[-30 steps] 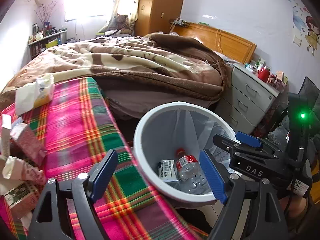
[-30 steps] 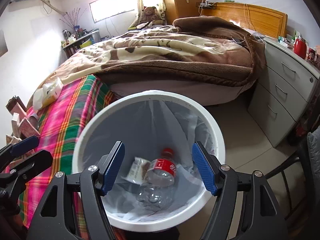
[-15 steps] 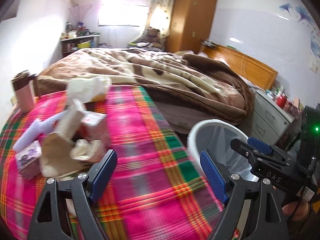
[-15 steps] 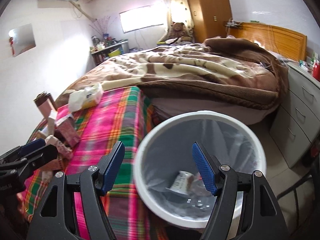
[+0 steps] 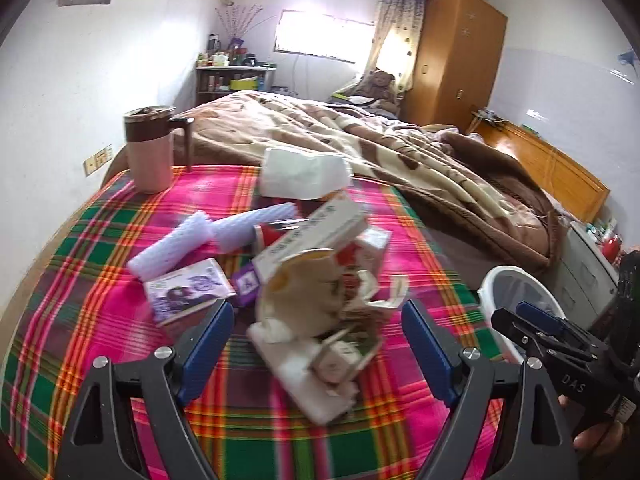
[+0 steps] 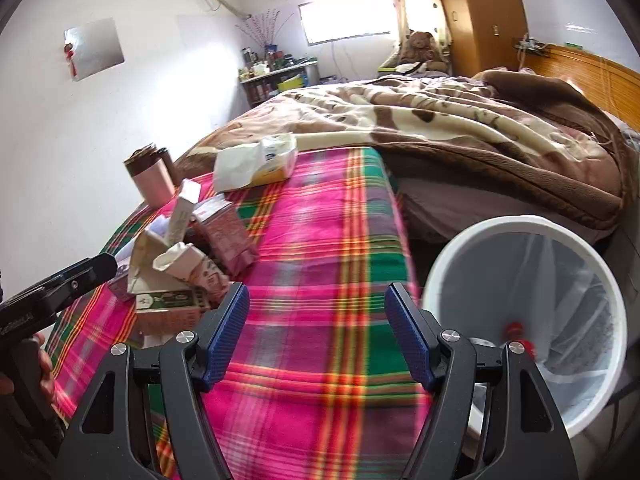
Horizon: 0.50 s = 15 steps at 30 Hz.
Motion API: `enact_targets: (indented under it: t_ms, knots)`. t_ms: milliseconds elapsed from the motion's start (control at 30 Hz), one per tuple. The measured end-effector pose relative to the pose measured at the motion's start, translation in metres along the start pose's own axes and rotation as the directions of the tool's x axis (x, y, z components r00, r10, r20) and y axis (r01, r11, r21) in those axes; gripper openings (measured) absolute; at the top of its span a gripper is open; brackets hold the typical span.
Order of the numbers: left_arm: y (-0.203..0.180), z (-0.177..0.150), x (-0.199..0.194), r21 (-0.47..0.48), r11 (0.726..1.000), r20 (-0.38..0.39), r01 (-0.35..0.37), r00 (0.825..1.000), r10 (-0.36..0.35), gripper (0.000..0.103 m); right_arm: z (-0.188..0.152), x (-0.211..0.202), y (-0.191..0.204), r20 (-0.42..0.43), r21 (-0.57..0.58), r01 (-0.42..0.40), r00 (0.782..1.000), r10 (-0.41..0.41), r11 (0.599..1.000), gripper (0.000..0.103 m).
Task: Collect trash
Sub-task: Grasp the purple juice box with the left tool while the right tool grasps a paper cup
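Left tongs (image 5: 316, 344) stand apart with nothing clamped, over a heap of crumpled cartons and paper (image 5: 320, 300) lying mid-way across the plaid-covered surface (image 5: 100, 320). A long white box (image 5: 316, 236) tops the heap, its long axis running from lower left up to the right. Right tongs (image 6: 316, 336) stand apart, empty, above bare cloth. The white bin (image 6: 600, 380) stands beside the surface, to the right.
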<state>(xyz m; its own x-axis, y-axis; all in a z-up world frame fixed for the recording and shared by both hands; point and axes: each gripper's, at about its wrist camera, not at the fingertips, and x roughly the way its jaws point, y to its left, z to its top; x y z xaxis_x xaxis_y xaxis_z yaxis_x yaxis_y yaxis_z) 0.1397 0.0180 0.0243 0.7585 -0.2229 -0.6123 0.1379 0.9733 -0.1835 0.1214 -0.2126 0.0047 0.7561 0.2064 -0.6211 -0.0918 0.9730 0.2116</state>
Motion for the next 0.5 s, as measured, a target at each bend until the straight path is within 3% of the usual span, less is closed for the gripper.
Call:
enact_targets:
  t_ms: [500]
  knots:
    - [0.077,0.004,0.022,-0.027,0.995,-0.052,-0.101,0.994,0.1,0.088,0.0,0.03,0.062,-0.054,-0.102,-0.11,0.993,0.105,0.989,0.072]
